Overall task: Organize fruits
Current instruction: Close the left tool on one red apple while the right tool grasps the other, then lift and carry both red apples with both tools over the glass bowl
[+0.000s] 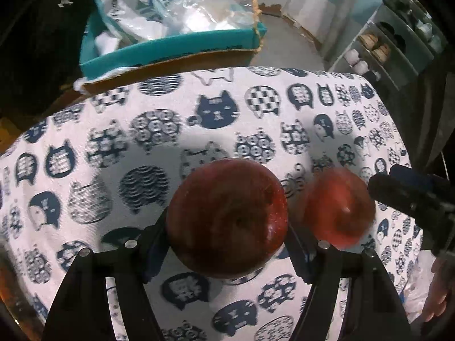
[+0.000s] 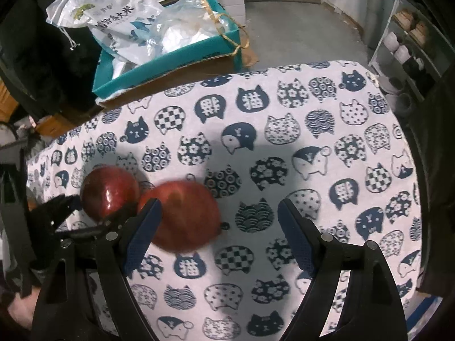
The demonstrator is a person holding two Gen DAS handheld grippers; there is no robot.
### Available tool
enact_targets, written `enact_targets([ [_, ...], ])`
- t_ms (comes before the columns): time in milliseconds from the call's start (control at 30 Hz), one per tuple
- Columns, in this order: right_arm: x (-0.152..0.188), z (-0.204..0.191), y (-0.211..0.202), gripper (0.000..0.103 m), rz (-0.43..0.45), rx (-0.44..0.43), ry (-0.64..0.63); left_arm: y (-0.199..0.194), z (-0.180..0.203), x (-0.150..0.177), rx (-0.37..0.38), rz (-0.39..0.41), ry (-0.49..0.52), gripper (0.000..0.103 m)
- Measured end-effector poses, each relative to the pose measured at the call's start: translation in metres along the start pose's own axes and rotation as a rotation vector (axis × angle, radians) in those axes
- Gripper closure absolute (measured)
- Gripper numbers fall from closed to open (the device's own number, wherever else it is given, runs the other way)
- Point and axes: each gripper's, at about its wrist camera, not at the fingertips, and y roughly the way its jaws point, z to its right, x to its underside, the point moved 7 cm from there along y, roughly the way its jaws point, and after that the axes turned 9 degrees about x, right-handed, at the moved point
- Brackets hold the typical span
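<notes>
Left claw (image 1: 227,227) pinches dark red apple (image 1: 226,216); right claw (image 2: 219,221) spread. Nudging lighter red apple (image 2: 182,216) risks rolling.

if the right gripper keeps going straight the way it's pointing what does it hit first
Probably the cat-print tablecloth. The right gripper is open with only cloth between its fingers; the lighter apple sits by its left finger, likely off that line, though depth is unclear.

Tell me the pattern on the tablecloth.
White tablecloth printed with navy cat heads, clearest in the right wrist view.

Grey floor (image 2: 298,28); shoe rack (image 2: 406,45) right; teal box (image 2: 170,65) behind cat-print tablecloth (image 2: 284,147)
</notes>
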Motion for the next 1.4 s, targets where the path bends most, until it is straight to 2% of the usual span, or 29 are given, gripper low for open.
enact_targets([
  [133, 0.004, -0.011, 0.006, 0.02, -0.015, -0.038, 0.004, -0.015, -0.022, 0.009, -0.039, 0.014, -0.035, 0.029],
  [367, 0.027, -0.014, 0.019, 0.02, -0.06, 0.005, -0.029, -0.04, -0.059, 0.027, -0.079, 0.032, -0.096, 0.029],
  [667, 0.053, -0.01, 0.036, 0.02, -0.125, 0.006, -0.029, -0.05, -0.069, 0.047, -0.082, 0.029, -0.114, 0.029],
  [833, 0.056, -0.018, 0.043, 0.02, -0.118, -0.019, -0.031, -0.052, -0.066, 0.054, -0.081, 0.027, -0.107, 0.029],
  [933, 0.054, -0.021, 0.045, 0.024, -0.093, -0.047, -0.021, -0.053, -0.066, 0.055, -0.083, 0.028, -0.103, 0.029],
  [1400, 0.049, -0.036, 0.037, 0.025, 0.027, 0.04, -0.099, -0.078, -0.068, 0.056, -0.089, 0.083, -0.113, 0.029],
])
